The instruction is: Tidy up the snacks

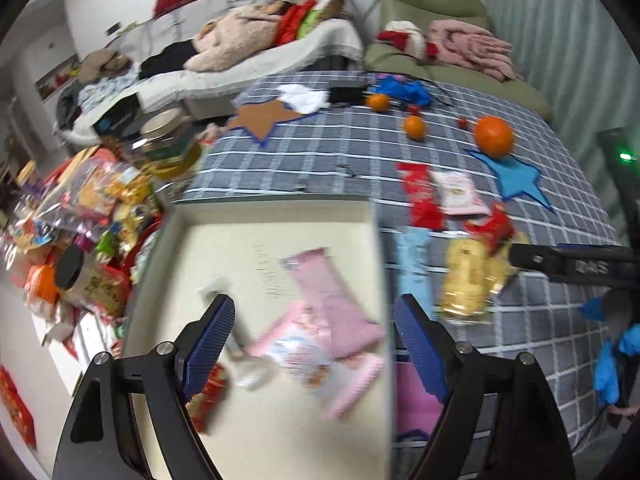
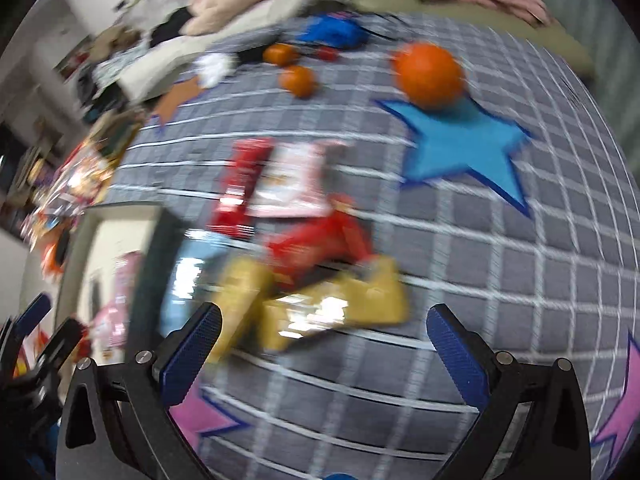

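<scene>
A cream box [image 1: 280, 216] lies on the checked cloth and holds pink snack packets [image 1: 336, 300], a small clear wrapper and a red packet [image 1: 208, 396]. My left gripper [image 1: 314, 344] hangs open above those packets, holding nothing. On the cloth to the right of the box lie a red packet [image 1: 422, 196], a pink-white packet [image 1: 460, 192], a light blue packet [image 1: 414, 256] and a gold packet [image 1: 468, 280]. My right gripper [image 2: 324, 344] stands wide open over the cloth, just short of the gold packet [image 2: 332, 308], with nothing between its fingers. Its view is blurred.
Three oranges [image 1: 494, 136] and small red fruits sit farther back on the cloth, near a blue star [image 1: 516, 178]. A heap of snack bags and a jar [image 1: 168, 144] lies left of the box. A sofa and green chair stand behind.
</scene>
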{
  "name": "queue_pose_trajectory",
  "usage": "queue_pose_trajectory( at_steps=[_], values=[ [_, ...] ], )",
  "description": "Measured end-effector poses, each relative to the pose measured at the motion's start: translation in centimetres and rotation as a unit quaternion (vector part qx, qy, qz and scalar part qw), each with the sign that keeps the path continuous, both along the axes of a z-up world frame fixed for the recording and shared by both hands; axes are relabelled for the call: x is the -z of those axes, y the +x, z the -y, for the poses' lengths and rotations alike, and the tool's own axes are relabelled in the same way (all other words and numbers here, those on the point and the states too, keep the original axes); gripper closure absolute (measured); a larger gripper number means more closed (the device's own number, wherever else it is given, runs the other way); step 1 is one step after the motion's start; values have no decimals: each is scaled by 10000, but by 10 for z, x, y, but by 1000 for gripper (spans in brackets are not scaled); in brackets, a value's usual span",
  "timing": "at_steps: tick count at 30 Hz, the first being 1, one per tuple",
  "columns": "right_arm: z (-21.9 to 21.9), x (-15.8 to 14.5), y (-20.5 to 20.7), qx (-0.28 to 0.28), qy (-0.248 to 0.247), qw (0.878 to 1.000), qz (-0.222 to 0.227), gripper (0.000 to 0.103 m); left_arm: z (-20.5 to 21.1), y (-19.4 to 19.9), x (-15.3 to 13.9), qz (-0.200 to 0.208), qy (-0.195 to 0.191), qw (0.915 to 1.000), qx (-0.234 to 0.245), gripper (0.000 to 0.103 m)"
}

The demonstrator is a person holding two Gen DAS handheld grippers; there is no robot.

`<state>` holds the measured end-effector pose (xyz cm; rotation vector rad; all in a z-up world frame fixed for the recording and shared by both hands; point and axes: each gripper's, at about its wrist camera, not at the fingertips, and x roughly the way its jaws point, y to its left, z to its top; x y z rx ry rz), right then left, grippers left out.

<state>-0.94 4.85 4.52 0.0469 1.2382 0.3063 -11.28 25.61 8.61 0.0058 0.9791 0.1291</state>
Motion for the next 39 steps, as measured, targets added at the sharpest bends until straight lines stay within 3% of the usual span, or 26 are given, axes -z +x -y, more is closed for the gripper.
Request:
queue_pose_trajectory(
  at_steps=[5, 10, 16, 20, 29, 32, 33, 35, 37, 39],
  values=[
    [18, 17, 5, 296, -185, 9992, -174, 0, 41, 5, 7, -113, 139, 9988, 466, 18],
    [15, 24, 16, 641, -146, 9977, -176, 0, 58, 9, 14, -220, 203, 9977, 615, 18],
    [-12, 32, 17, 103, -929, 9953, 263, 0, 70, 25, 25, -413, 211, 9964, 706, 18],
    [2, 32, 9, -131, -914, 9943, 542, 0, 86, 36, 35, -525, 195, 9948, 851, 18],
    [48, 31, -4, -151, -885, 9933, 722, 0, 116, 67, 69, -928, 276, 9916, 855, 18],
    [63, 31, -11, -205, -858, 9929, 794, 0, 123, 67, 70, -814, 418, 9918, 888, 18],
    [67, 31, -13, -222, -856, 9928, 809, 0, 125, 67, 70, -805, 373, 9920, 898, 20],
    [76, 30, -18, -225, -851, 9927, 827, 0, 129, 64, 69, -755, 163, 9924, 955, 36],
    [84, 30, -22, -217, -856, 9927, 823, 0, 134, 59, 68, -740, -33, 9924, 981, 61],
    [93, 30, -28, -183, -863, 9929, 794, 0, 139, 51, 67, -712, -63, 9930, 943, 64]
  ],
)
